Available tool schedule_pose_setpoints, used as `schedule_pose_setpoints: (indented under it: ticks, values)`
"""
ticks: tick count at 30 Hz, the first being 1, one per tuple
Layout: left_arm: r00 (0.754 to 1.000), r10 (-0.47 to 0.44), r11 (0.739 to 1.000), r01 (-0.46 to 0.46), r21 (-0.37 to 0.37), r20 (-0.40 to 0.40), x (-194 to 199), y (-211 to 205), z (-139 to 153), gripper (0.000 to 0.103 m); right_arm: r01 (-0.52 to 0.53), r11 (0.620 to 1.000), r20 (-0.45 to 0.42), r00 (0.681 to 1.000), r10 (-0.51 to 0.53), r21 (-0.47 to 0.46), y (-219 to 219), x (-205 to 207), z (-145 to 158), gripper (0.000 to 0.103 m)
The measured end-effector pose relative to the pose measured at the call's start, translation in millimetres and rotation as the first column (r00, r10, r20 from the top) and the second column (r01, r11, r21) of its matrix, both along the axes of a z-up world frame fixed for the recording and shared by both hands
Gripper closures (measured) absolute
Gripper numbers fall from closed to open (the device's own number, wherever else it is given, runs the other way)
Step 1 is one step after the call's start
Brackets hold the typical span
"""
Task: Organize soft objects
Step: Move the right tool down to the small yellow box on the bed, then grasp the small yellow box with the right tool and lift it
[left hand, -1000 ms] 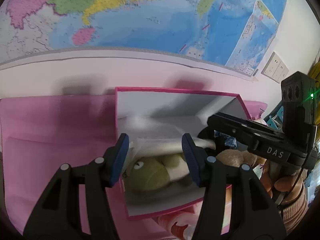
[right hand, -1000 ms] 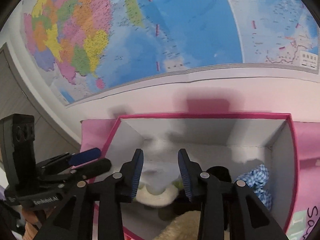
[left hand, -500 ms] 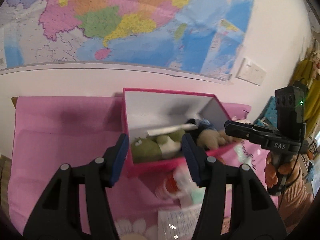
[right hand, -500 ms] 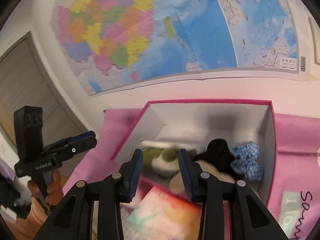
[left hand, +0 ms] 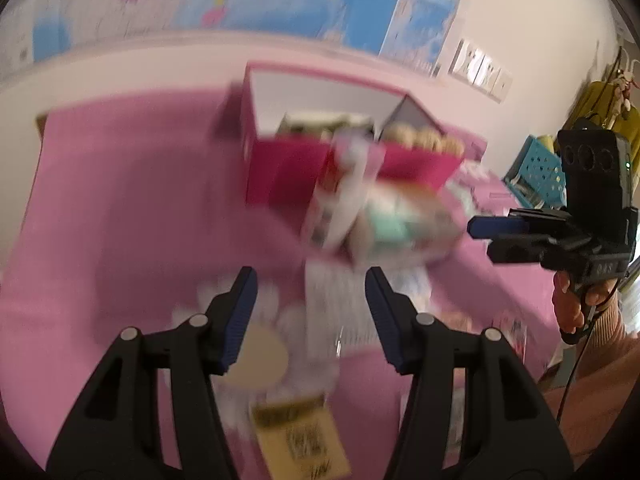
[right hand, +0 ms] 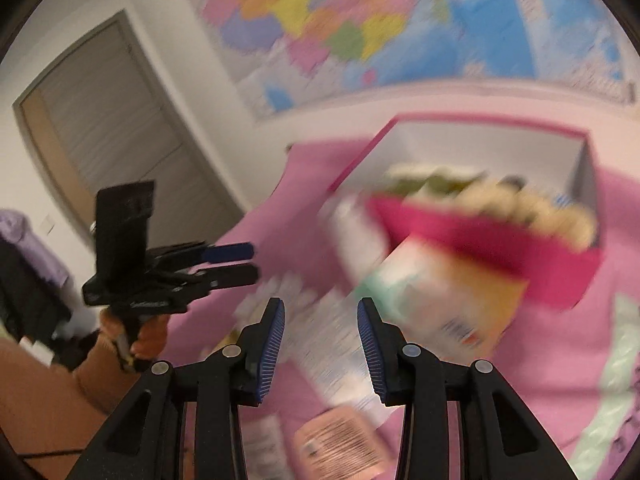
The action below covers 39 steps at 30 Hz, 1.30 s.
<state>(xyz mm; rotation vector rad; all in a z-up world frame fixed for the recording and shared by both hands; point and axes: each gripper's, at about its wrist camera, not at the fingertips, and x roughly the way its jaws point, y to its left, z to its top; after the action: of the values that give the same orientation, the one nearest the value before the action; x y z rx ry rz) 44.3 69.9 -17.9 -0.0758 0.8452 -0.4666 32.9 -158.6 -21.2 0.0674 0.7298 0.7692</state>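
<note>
Left wrist view: blurred pink box [left hand: 340, 160] of plush toys [left hand: 420, 138].
Left gripper [left hand: 310, 312] and right gripper [right hand: 320, 340] near box, jaws parted, empty.

Magenta box [left hand: 352, 160], pink cloth [left hand: 120, 208], multicoloured map [right hand: 360, 20]

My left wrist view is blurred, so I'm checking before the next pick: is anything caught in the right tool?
Observer: No, the right tool stands open, with nothing in it.
Operator: What's off to the left of the map?
Observer: A grey door in the wall.
Operator: Anything near it?
Observer: Something purple, cloth-like, at the far left edge, behind the hand holding the left tool.
</note>
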Motion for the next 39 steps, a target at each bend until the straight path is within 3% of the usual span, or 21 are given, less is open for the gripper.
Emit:
schedule_pose_setpoints:
  ticks: [9,15,23,32,37,39]
  values:
    - [0.997,0.04,0.998,-0.042,-0.038,-0.061,-57.9,29.6,-21.4,0.045,-0.202,0.978,-0.117,0.974,0.196,-0.042,77.7,-1.2,-47.9,0.065]
    - [0.994,0.004,0.993,-0.017,-0.121,-0.112,-97.6,39.0,-31.7,0.045,-0.27,0.959,-0.139,0.956,0.257,-0.082,122.5,15.3,-59.7,0.065]
    - [0.977,-0.02,0.989,-0.011,-0.146,-0.21,-117.4,34.2,-54.1,0.045,-0.33,0.933,-0.185,0.935,0.303,-0.141,164.4,32.2,-81.3,0.065]
    - [0.967,0.048,0.969,-0.106,-0.224,-0.251,-94.7,46.8,-62.2,0.045,-0.315,0.941,-0.22,0.934,0.283,-0.125,145.3,28.0,-86.7,0.067]
    - [0.969,0.053,0.971,-0.106,-0.213,-0.239,-86.7,37.5,-62.7,0.045,-0.273,0.956,-0.226,0.943,0.243,-0.11,124.7,21.3,-89.5,0.067]
    - [0.972,0.053,0.973,-0.101,-0.205,-0.231,-84.0,35.3,-61.0,0.05,-0.251,0.964,-0.226,0.947,0.226,-0.088,115.9,18.8,-88.4,0.067]
